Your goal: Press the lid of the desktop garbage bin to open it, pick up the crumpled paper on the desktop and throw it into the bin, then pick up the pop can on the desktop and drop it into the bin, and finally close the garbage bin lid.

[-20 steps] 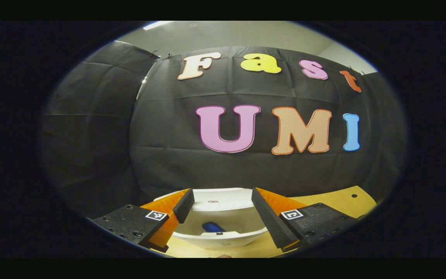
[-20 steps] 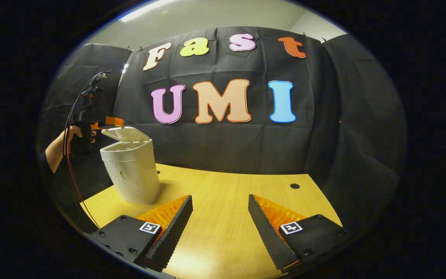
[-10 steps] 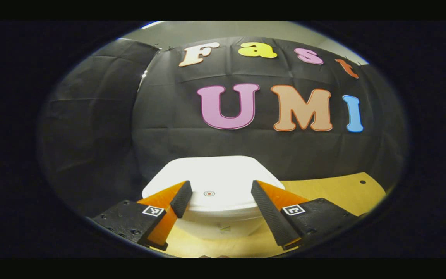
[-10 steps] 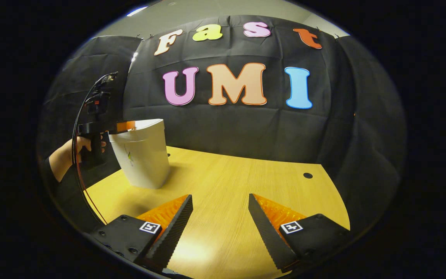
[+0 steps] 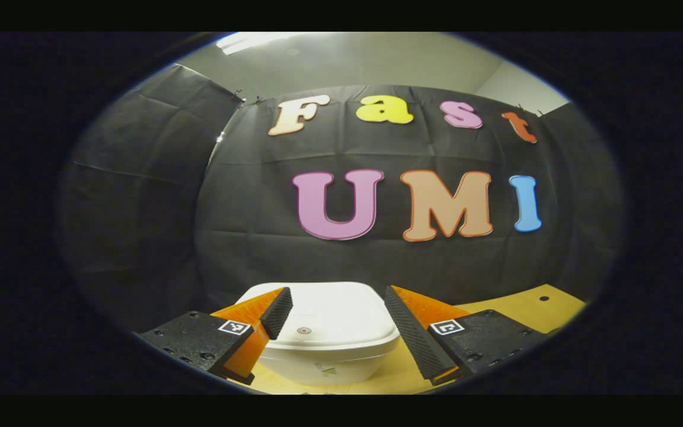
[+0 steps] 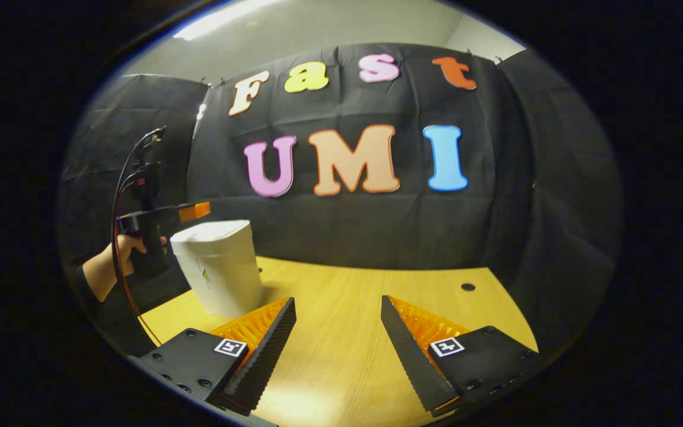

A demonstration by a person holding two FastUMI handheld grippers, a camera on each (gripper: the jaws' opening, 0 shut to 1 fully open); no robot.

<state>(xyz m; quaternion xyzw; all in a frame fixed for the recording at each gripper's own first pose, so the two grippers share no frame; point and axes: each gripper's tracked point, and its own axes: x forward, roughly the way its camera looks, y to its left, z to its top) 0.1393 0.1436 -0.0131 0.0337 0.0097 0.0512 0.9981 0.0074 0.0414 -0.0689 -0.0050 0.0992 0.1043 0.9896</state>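
Observation:
The white garbage bin (image 6: 220, 270) stands at the left of the wooden table (image 6: 353, 332), its lid (image 5: 332, 320) down flat on the rim. In the left gripper view the lid lies just below and ahead of my left gripper (image 5: 335, 305), which is open and holds nothing. The right gripper view shows that same left gripper (image 6: 190, 212) a little above the bin's top, held by a hand (image 6: 119, 249). My right gripper (image 6: 338, 317) hangs open over the bare table near its front, empty, well to the right of the bin.
The black cloth wall rises close behind the table and bin. A small dark hole (image 6: 468, 287) marks the table's far right part. A cable (image 6: 122, 196) loops up from the left gripper's handle.
The lid went from propped open, with a blue object inside the bin, to shut. The left gripper pressed it down, then rose slightly off it. The right gripper stayed open, shifting only a little.

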